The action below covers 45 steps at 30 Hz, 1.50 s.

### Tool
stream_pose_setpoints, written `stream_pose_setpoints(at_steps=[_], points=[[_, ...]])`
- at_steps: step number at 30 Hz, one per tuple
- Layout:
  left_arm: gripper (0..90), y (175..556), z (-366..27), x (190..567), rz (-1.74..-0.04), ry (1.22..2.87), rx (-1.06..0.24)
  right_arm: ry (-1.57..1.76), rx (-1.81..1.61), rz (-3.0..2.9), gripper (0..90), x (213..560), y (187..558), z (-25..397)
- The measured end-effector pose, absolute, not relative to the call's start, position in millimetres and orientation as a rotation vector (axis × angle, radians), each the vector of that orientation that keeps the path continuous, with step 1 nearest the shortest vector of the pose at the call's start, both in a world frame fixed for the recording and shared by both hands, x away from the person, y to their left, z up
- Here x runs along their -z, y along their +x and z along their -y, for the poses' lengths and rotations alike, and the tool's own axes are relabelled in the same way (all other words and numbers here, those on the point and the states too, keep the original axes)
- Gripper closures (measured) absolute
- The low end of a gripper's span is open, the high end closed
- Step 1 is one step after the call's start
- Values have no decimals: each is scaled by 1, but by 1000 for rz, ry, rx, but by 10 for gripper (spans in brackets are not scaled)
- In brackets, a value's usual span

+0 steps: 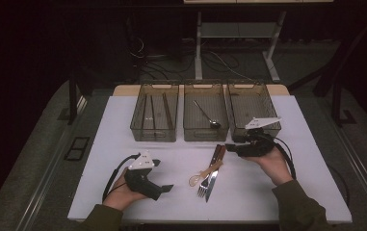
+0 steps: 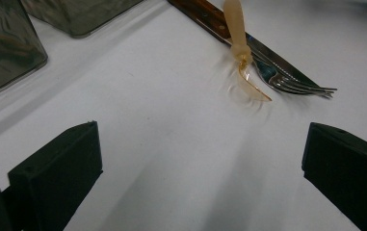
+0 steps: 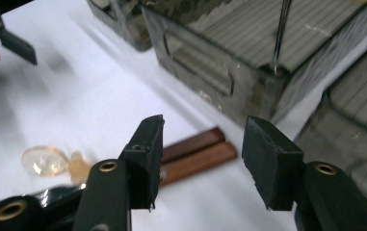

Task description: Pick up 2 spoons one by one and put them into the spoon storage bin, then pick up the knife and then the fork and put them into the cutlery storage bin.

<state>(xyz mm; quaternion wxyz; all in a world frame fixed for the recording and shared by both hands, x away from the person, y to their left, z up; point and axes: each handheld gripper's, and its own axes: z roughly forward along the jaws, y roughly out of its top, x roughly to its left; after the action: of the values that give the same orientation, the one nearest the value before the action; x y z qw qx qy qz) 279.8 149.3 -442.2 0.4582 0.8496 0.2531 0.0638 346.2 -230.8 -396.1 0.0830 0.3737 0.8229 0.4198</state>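
A fork (image 1: 202, 188) and a knife (image 1: 212, 181), both with brown wooden handles (image 3: 195, 151), lie side by side on the white table (image 1: 123, 144). An orange plastic spoon (image 1: 205, 172) rests across them, its bowl (image 3: 44, 161) on the table. My right gripper (image 1: 231, 148) hovers open just above the far ends of the handles, which show between its jaws (image 3: 203, 144). My left gripper (image 1: 164, 174) is held wide open left of the cutlery, nothing between its jaws (image 2: 195, 163). Ahead of it lie the plastic spoon (image 2: 241, 53) and the fork tines (image 2: 301, 86).
Three clear plastic bins stand in a row at the back. The left bin (image 1: 153, 134) holds long brown sticks, the middle bin (image 1: 205, 134) a metal spoon (image 1: 207, 115), and the right bin (image 1: 246, 85) looks bare. The middle bin's front wall (image 3: 219, 77) is close behind my right gripper.
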Motion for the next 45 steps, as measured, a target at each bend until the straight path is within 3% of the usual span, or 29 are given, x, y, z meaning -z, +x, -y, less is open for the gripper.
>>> stream_pose_setpoints(at_steps=[17,38,45], points=[[0,279,-148,441,-604,2114,-162,1167,-1312,-2384,205,427,294,266],[0,282,-143,438,-619,2106,-150,1161,-1300,-2328,183,444,261,292],[151,284,-123,435,-593,2109,-99,1159,-1290,-2332,183,446,260,294]])
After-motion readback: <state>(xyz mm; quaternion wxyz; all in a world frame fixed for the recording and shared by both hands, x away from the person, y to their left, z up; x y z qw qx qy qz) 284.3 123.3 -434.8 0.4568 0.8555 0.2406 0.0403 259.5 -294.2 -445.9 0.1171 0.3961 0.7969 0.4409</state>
